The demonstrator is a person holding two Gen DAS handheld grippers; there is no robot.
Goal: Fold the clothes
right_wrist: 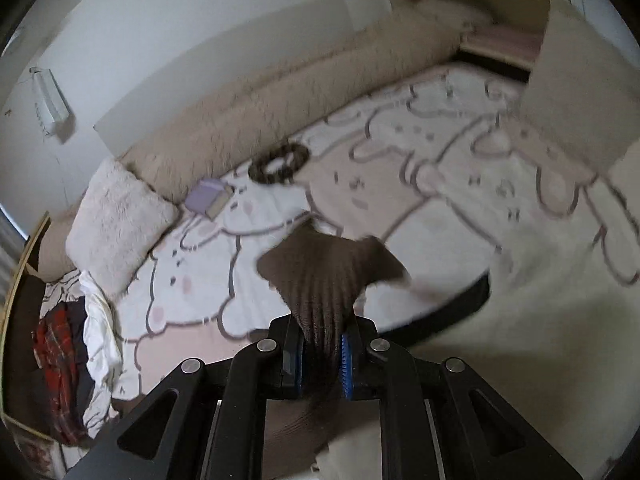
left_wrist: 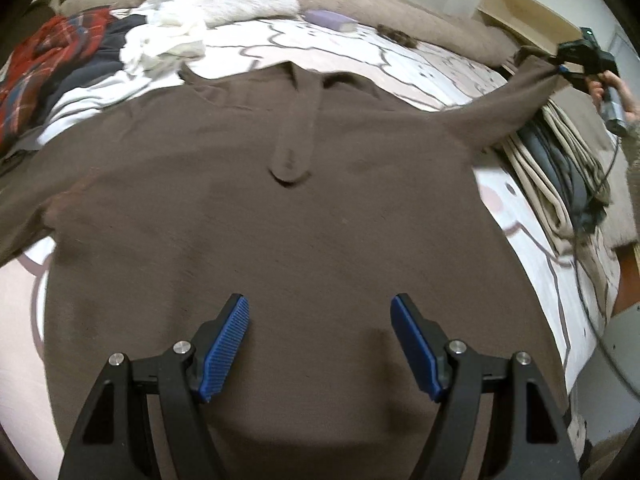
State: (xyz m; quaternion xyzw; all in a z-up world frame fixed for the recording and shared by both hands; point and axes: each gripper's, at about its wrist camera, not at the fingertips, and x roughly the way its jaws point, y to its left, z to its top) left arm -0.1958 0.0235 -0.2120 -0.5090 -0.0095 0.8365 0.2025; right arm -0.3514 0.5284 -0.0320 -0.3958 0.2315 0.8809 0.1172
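A brown polo shirt [left_wrist: 304,216] lies flat, front up, on the bed, collar toward the far side. My left gripper [left_wrist: 320,312] hovers open over the shirt's lower half, nothing between its blue pads. The shirt's right sleeve [left_wrist: 516,96] is pulled up and out to the right, where my right gripper [left_wrist: 562,68] is shut on its end, held by a person's hand [left_wrist: 608,84]. In the right wrist view the bunched sleeve cuff [right_wrist: 328,276] fans out from between the jaws of my right gripper [right_wrist: 322,350], which are closed on it above the bed.
A cartoon-print bedsheet [left_wrist: 400,52] covers the bed. Unfolded clothes, among them a red plaid garment [left_wrist: 44,64] and white cloth [left_wrist: 160,48], are heaped at the far left. Folded beige and grey clothes [left_wrist: 560,168] are stacked at right. A white fluffy pillow [right_wrist: 116,216], purple book [right_wrist: 210,200] and dark scrunchie [right_wrist: 278,164] lie near the headboard.
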